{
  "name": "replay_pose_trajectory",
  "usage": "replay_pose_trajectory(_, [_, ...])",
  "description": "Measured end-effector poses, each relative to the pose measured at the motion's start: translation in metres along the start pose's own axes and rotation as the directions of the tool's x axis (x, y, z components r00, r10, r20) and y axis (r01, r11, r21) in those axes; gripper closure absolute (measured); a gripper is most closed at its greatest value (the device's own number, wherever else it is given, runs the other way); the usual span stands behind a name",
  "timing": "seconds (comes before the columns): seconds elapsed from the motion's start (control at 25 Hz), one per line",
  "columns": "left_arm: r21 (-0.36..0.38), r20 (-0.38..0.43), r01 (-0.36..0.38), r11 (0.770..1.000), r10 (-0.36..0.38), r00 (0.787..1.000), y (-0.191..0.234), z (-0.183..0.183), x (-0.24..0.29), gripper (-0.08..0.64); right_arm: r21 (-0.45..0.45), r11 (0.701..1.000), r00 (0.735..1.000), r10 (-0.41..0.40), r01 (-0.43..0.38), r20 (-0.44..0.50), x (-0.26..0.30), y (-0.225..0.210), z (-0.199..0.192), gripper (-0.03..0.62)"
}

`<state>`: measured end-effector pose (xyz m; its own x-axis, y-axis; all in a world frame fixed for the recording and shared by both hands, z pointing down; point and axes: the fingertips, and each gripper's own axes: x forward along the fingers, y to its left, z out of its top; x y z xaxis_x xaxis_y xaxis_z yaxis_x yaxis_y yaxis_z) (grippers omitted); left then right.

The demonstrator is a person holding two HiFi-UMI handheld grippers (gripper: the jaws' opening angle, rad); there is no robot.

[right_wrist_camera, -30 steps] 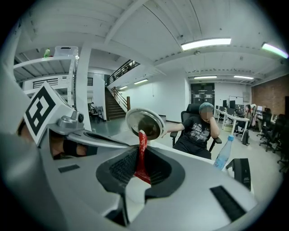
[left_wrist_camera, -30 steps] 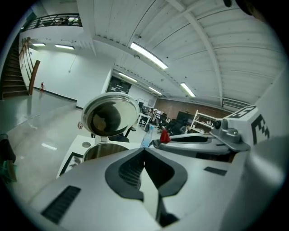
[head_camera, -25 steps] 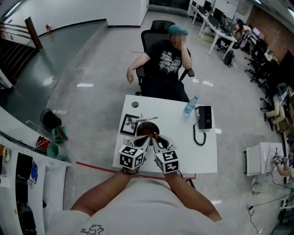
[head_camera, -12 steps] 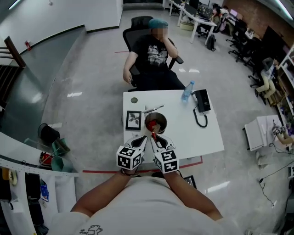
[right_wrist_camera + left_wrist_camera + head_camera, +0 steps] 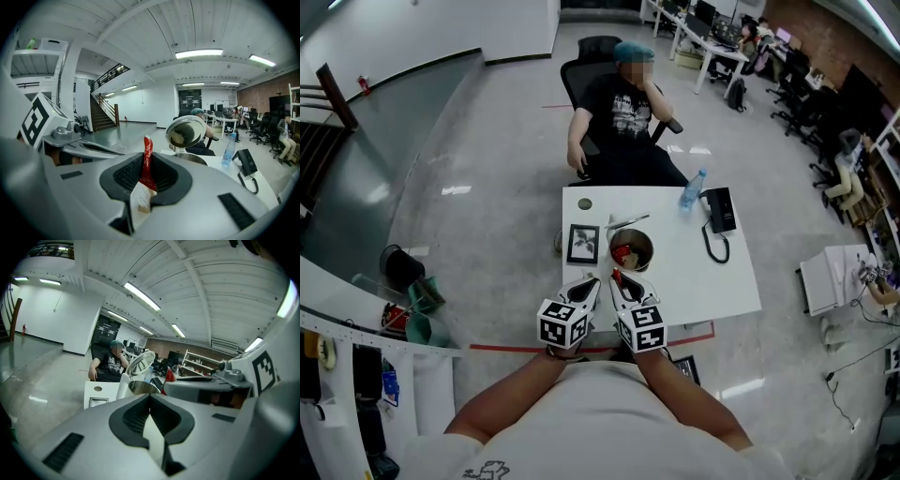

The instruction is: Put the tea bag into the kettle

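Note:
The steel kettle (image 5: 631, 250) stands on the white table (image 5: 712, 281) with its lid (image 5: 186, 131) hinged up and its mouth uncovered. My right gripper (image 5: 616, 278) hovers just short of the kettle, on my side of it. It is shut on a red tea bag (image 5: 146, 151), which sticks up from between the pads, with a pale paper end lower down. My left gripper (image 5: 592, 280) is close beside it on the left. Its jaws are together and I see nothing between them (image 5: 150, 397). From the left gripper view the kettle (image 5: 136, 386) stands ahead, slightly left.
A framed picture (image 5: 583, 243) lies left of the kettle. A water bottle (image 5: 688, 200) and a black phone (image 5: 718, 210) with its cord sit at the far right of the table. A person (image 5: 626, 112) sits on a chair at the far side. Red tape marks the floor near me.
Both grippers have drawn back together from above the kettle's mouth toward the near table edge. The tea bag stays in the right gripper. My head view has shifted.

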<state>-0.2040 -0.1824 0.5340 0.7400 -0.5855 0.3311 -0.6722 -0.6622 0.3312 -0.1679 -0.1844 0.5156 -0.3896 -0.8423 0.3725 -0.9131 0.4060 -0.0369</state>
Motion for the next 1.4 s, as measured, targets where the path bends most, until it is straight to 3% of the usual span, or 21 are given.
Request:
replay_pose_trajectory(0.8, [-0.003, 0.021, -0.028, 1.000, 0.028, 0.999, 0.019, 0.026, 0.045, 0.551, -0.025, 1.000, 1.000, 0.003, -0.003, 0.004, 0.034, -0.047, 0.020, 0.532])
replay_pose_trajectory(1.16, [-0.038, 0.038, -0.076, 0.996, 0.077, 0.996, 0.031, 0.035, 0.074, 0.551, -0.035, 0.999, 0.999, 0.031, -0.032, -0.030, 0.059, -0.080, 0.015, 0.531])
replay_pose_trajectory(1.4, [-0.083, 0.025, -0.102, 0.991, 0.104, 0.994, 0.042, 0.027, 0.080, 0.551, -0.025, 0.998, 0.998, 0.062, -0.063, -0.020, 0.068, -0.086, 0.010, 0.493])
